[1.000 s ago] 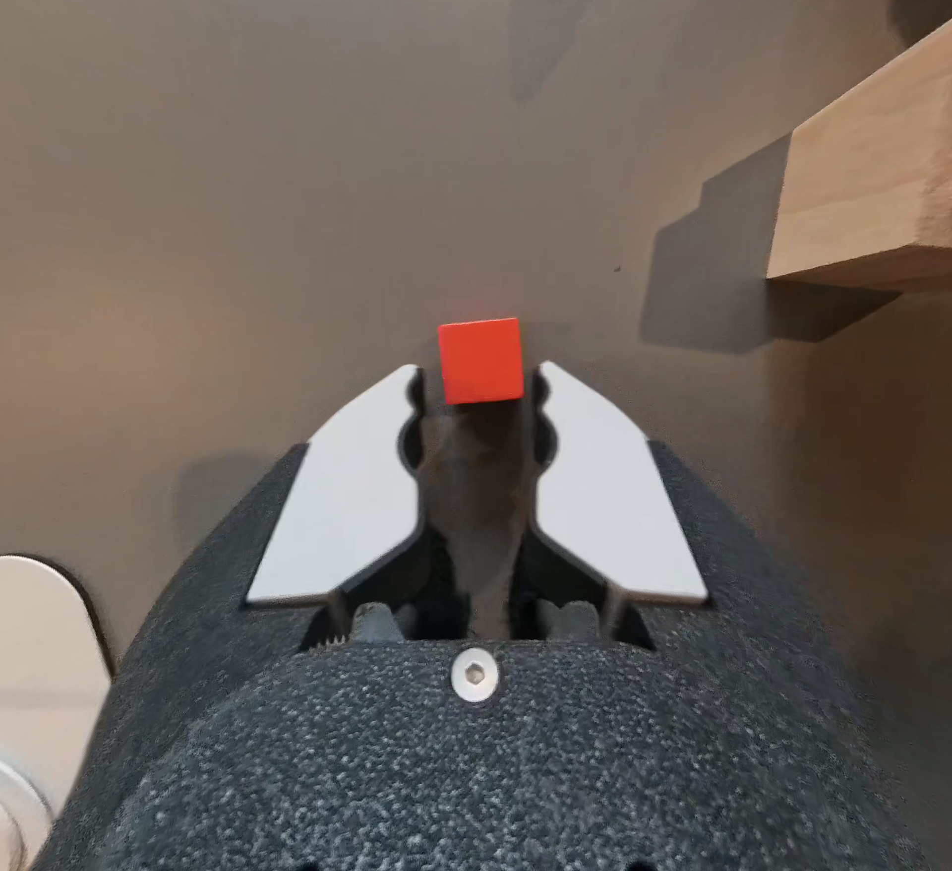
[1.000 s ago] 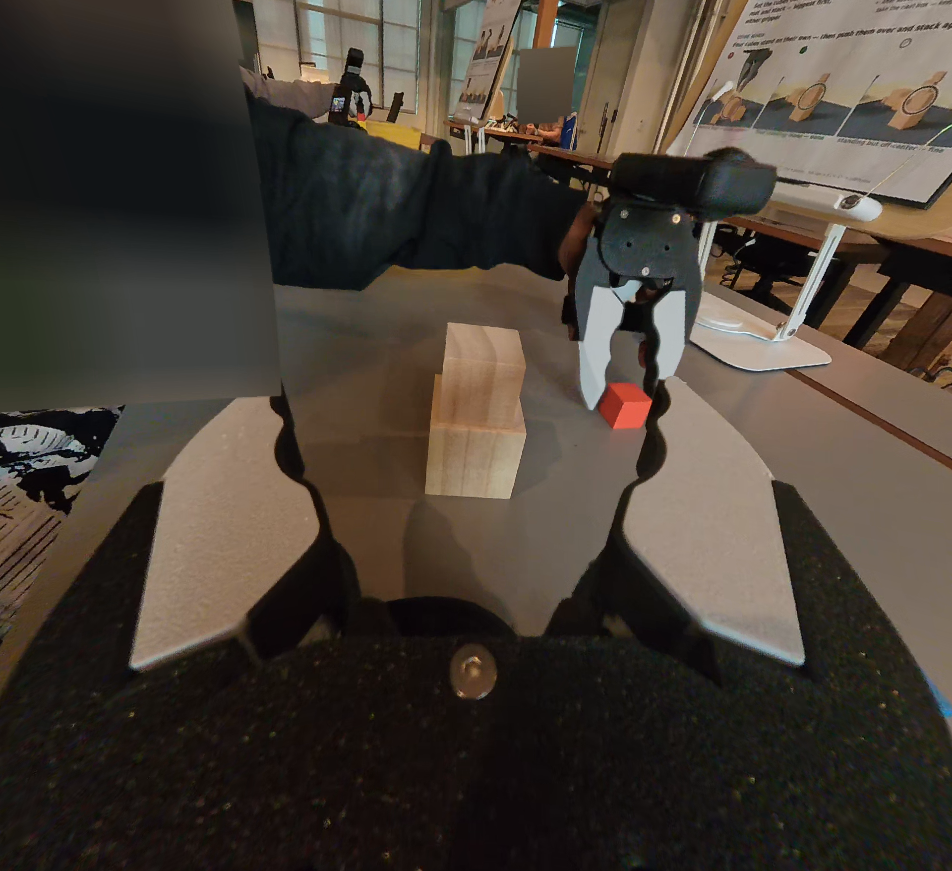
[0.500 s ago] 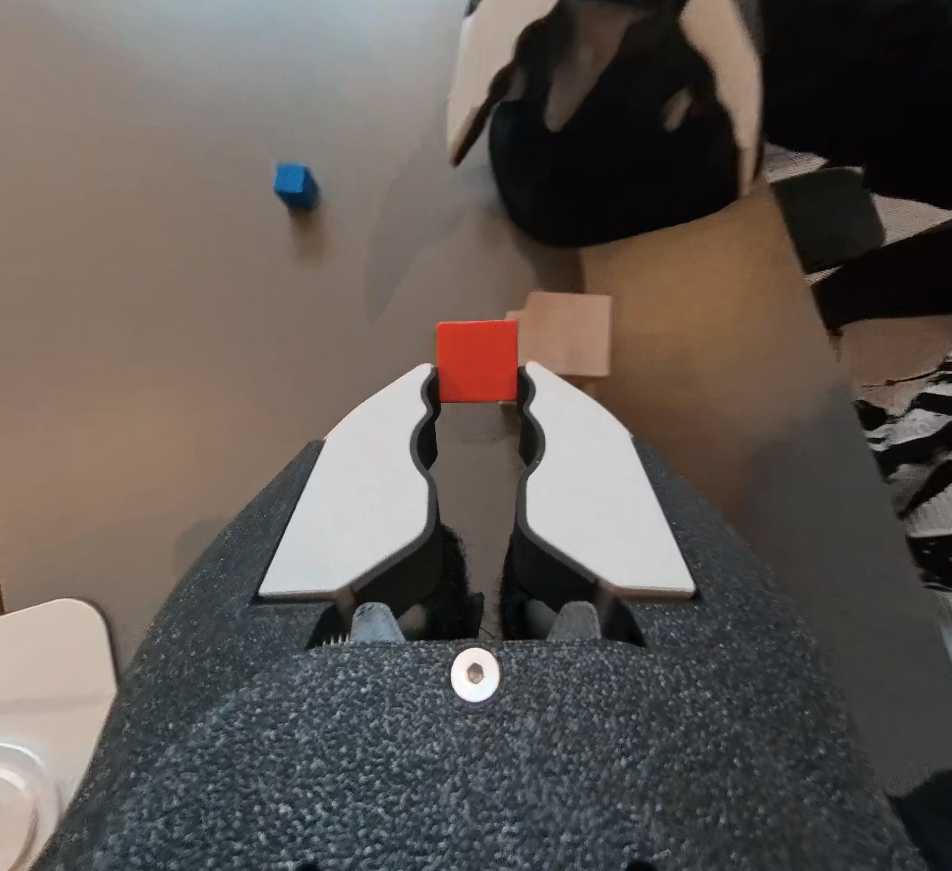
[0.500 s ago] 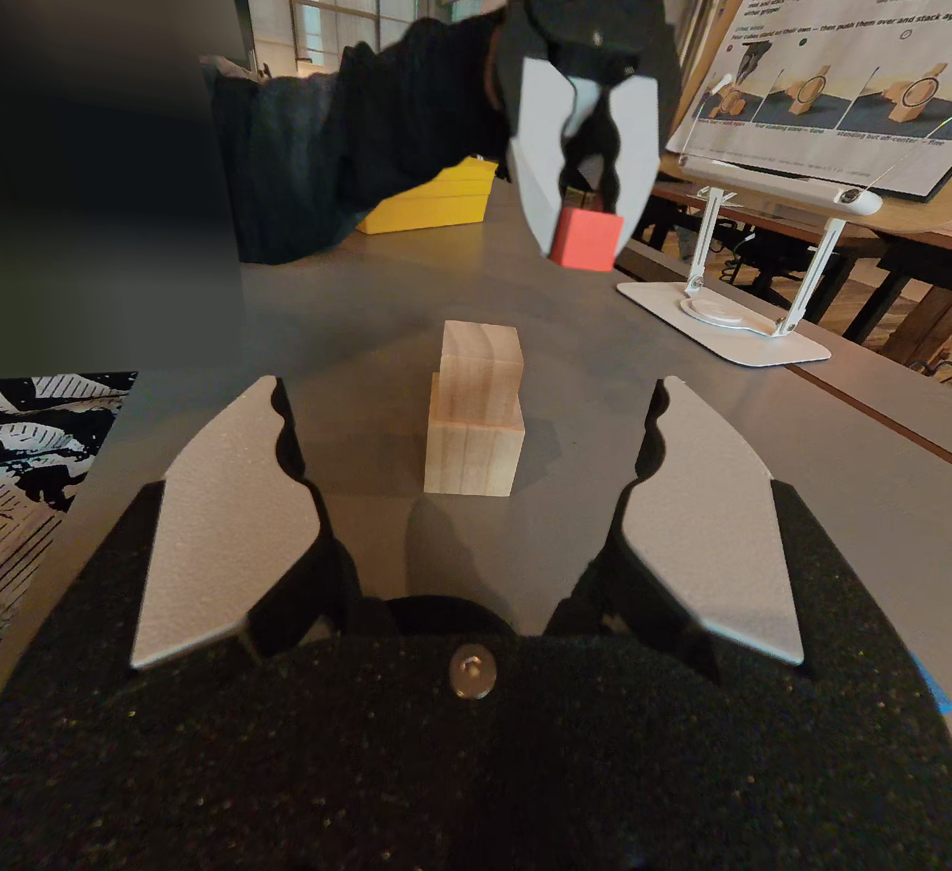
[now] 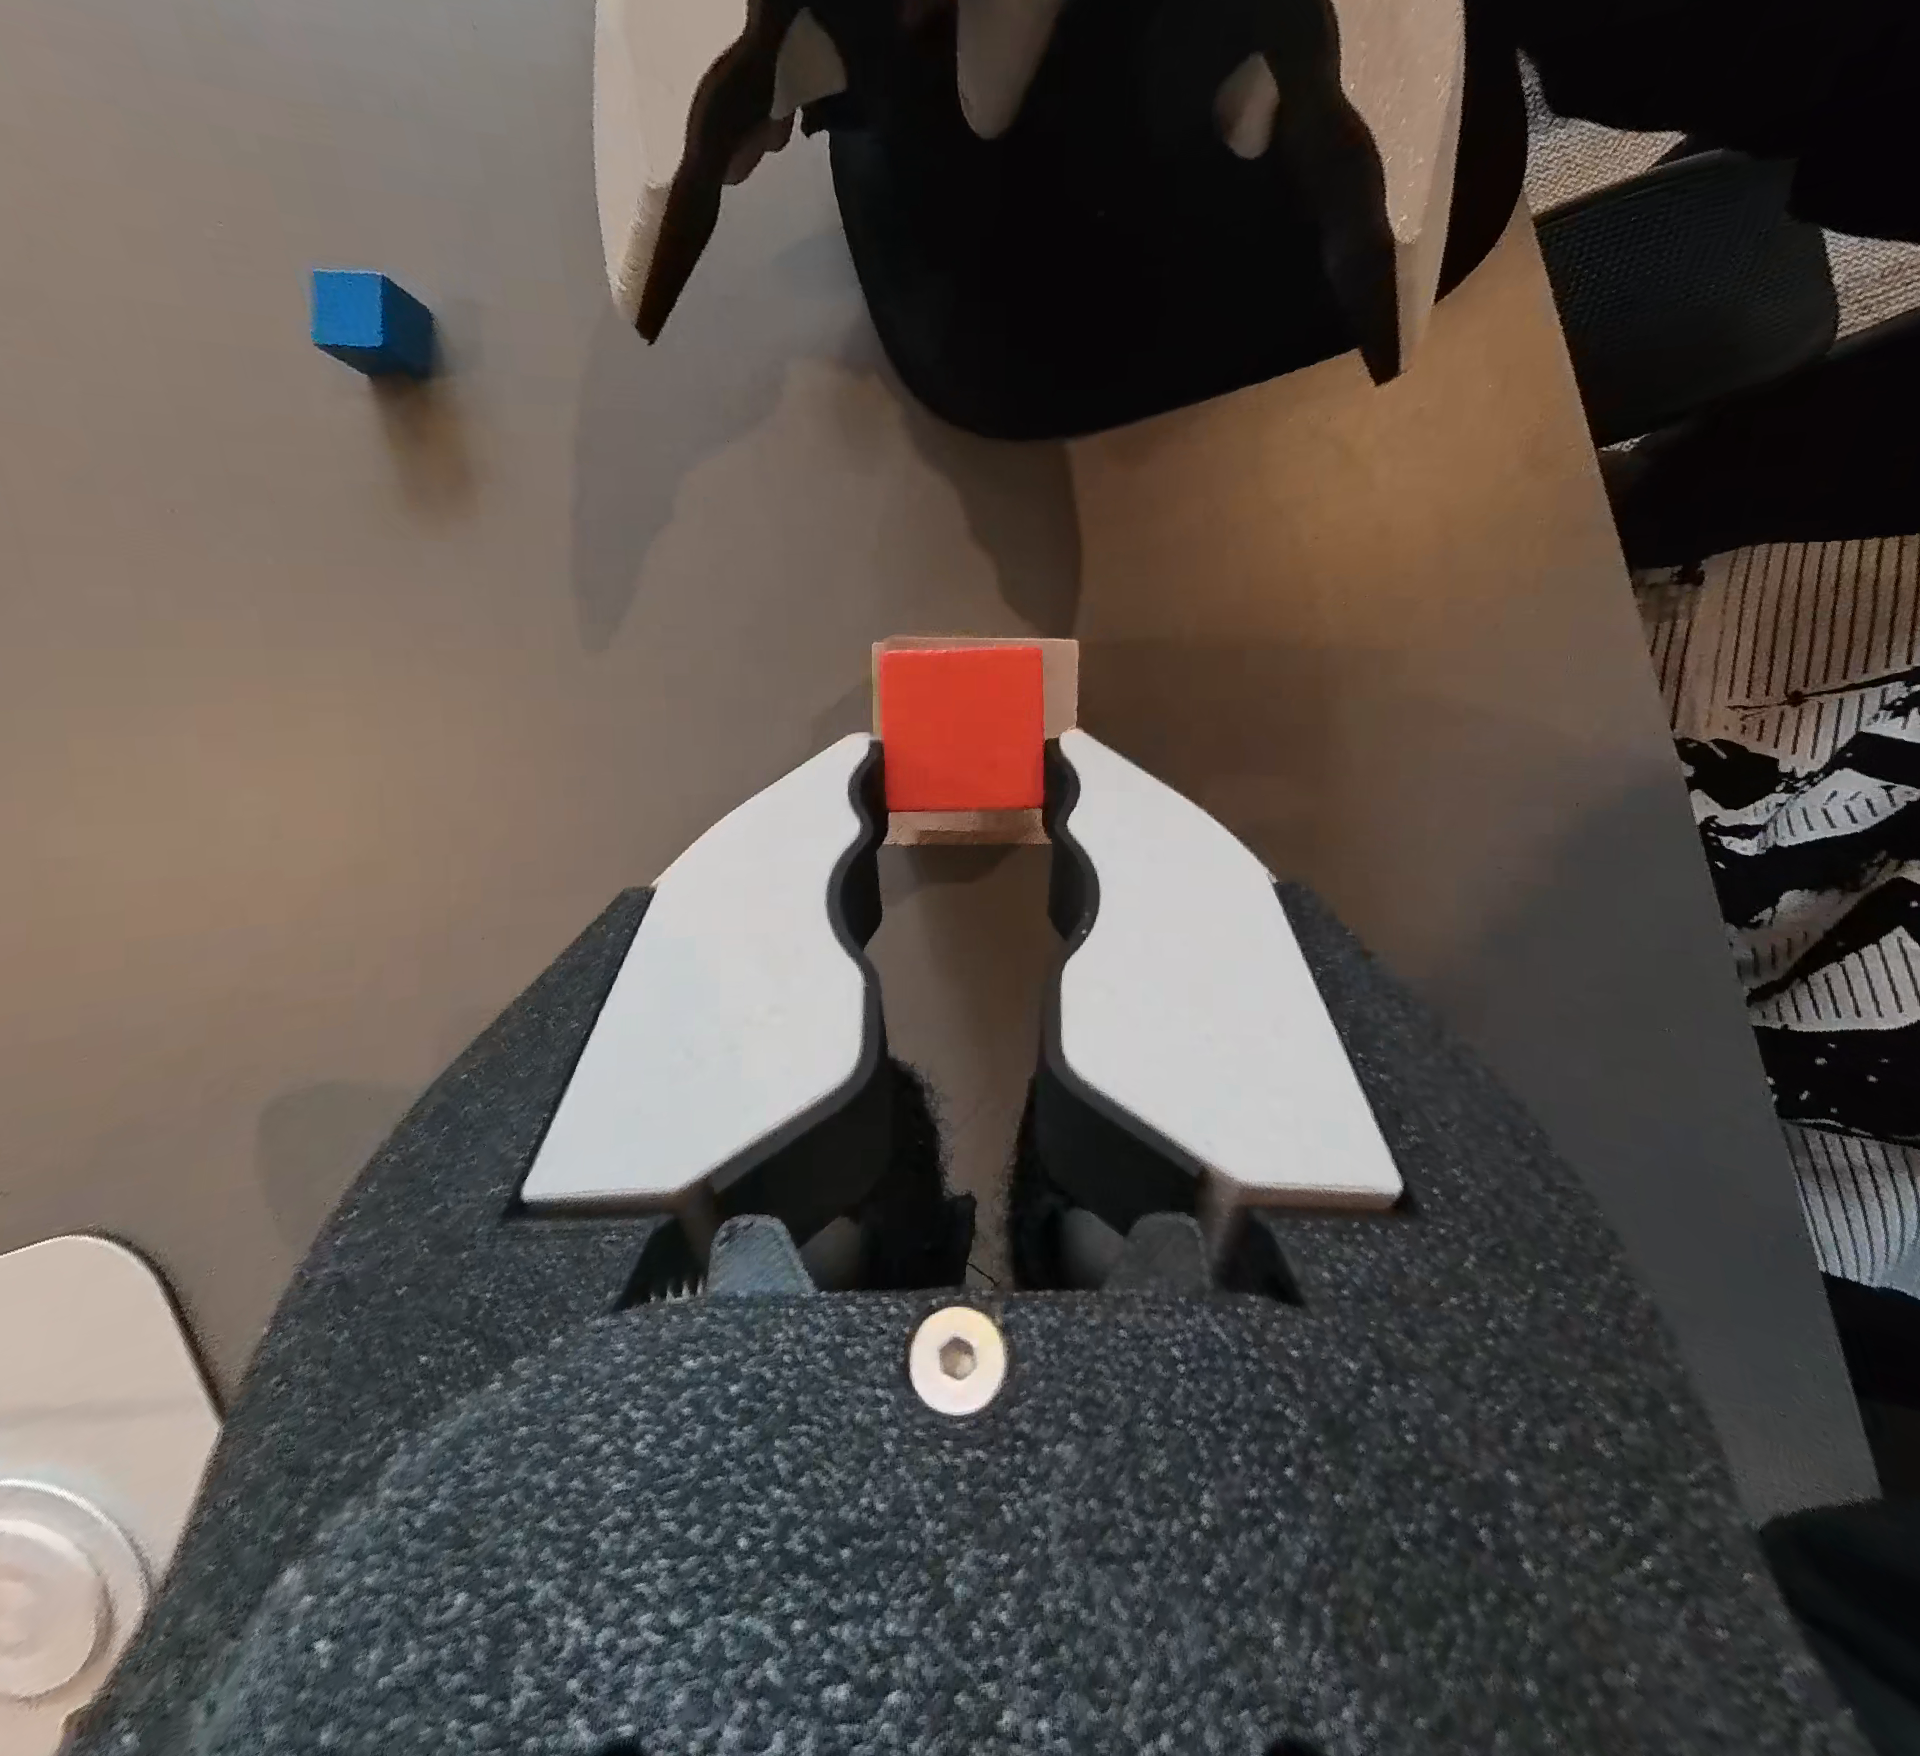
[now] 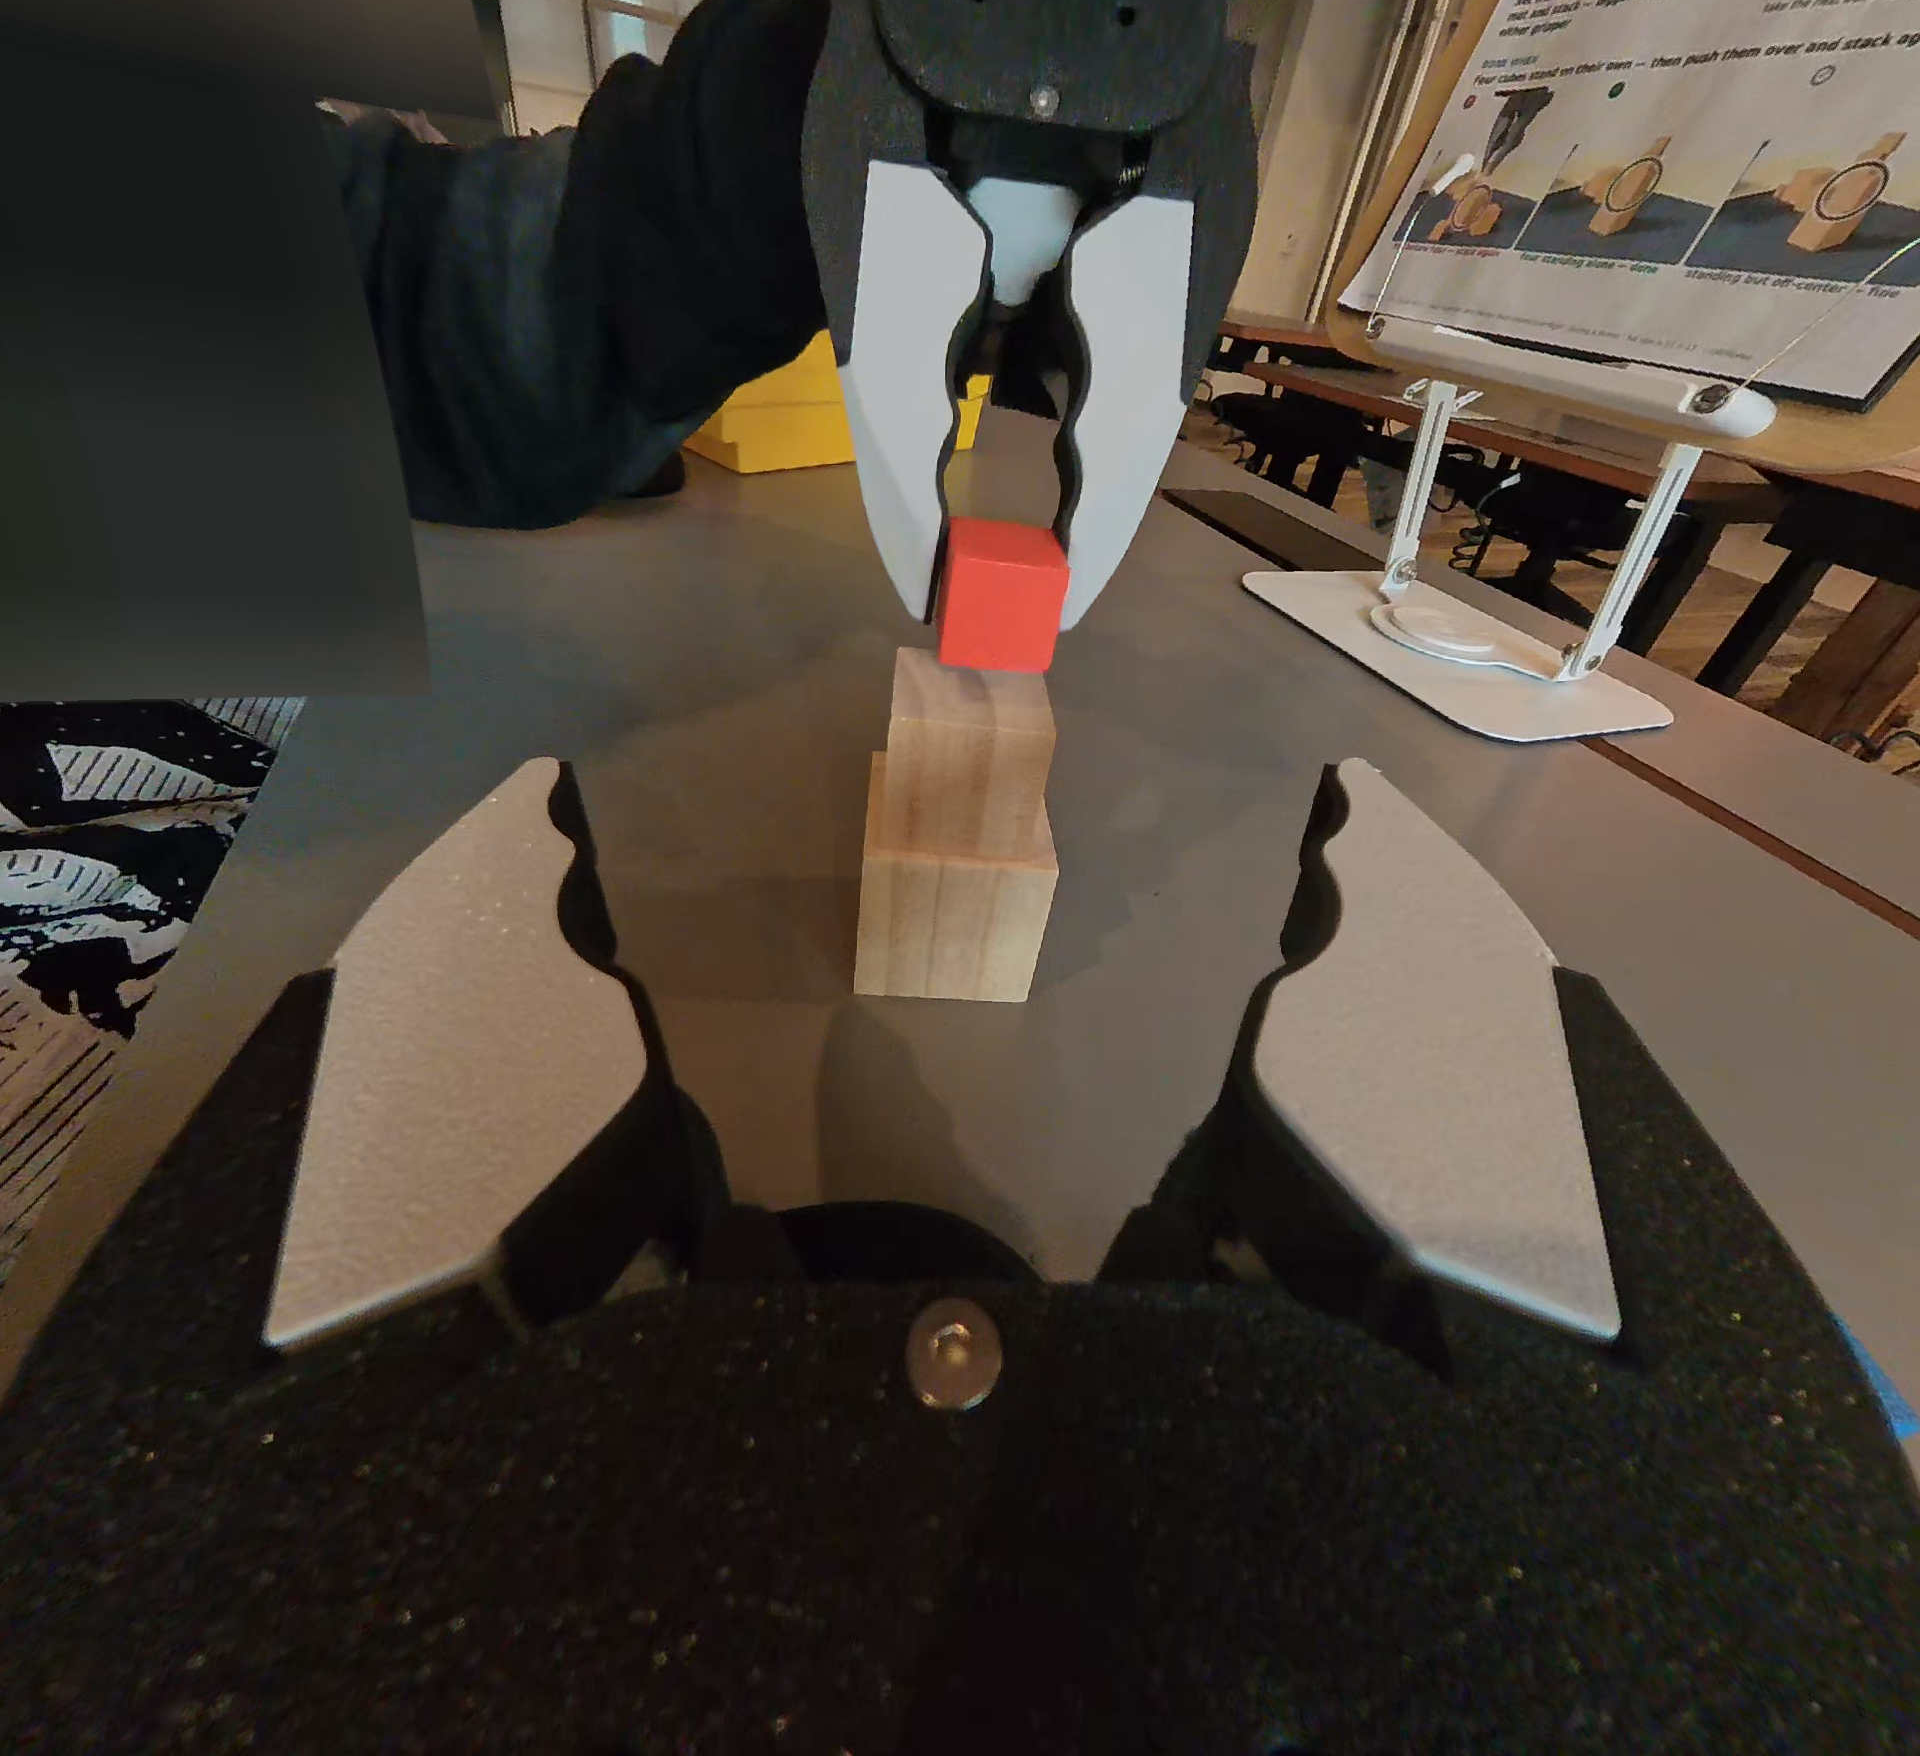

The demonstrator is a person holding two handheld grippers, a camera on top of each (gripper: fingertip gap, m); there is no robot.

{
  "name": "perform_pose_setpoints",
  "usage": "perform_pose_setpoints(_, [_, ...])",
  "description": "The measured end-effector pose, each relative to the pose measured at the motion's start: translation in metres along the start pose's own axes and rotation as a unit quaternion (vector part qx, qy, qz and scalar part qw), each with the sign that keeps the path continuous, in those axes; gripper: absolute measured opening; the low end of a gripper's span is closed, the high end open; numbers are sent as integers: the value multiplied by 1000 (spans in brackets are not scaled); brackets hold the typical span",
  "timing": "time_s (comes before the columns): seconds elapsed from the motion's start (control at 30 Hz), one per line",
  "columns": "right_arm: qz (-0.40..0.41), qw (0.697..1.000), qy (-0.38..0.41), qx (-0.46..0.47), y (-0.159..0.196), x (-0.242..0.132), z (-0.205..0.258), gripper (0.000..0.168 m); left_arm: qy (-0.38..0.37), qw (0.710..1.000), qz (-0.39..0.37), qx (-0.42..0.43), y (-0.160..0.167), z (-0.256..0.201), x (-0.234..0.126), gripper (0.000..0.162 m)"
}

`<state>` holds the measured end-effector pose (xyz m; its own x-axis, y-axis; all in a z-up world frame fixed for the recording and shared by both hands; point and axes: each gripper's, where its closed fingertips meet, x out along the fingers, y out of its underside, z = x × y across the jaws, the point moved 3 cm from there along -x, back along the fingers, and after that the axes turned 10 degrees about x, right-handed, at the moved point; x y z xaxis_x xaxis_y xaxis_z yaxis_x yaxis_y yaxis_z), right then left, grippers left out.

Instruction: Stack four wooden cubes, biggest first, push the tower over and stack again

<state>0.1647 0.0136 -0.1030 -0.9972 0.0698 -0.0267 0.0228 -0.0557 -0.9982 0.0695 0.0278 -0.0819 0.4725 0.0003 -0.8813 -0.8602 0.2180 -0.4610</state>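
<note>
Red cube is pinched between the fingertips of the left gripper, which hangs pointing down right over the two-block wooden stack. From the right wrist view the red one sits just above the top face of the upper wooden cube; honestly can't tell if it's touching yet or a hair off. It's shifted a bit toward the right side of that block.

That upper wooden cube rests on the bigger wooden cube, set toward the back and right, so a step of the bottom block shows at the front and left. Both stand on the grey table.

Left wrist view looks straight down: red cube clamped between the pale fingers, with wood edges peeking out around it underneath. Blue cube sits alone on the table, well apart from the stack, off to the upper left in that view.

Right gripper is spread wide with nothing in it, held low and aimed at the stack from the near side, not touching it. It also shows in the left wrist view.

White tablet stand with a poster board sits farther back to the right, and something yellow lies behind the dark sleeve.
</note>
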Motion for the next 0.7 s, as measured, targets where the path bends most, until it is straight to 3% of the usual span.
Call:
perform_pose_setpoints(0.5, [1,1000,-1,2,0,0,0,127,4,1000,6,3,6,-1,10,28])
perform_pose_setpoints(0.53, [1,1000,-1,2,0,0,0,127,6,1000,4,3,6,-1,10,36])
perform_pose_setpoints(0.7, [1,1000,-1,2,0,0,0,127,15,1000,-6,4,6,-3,9,40])
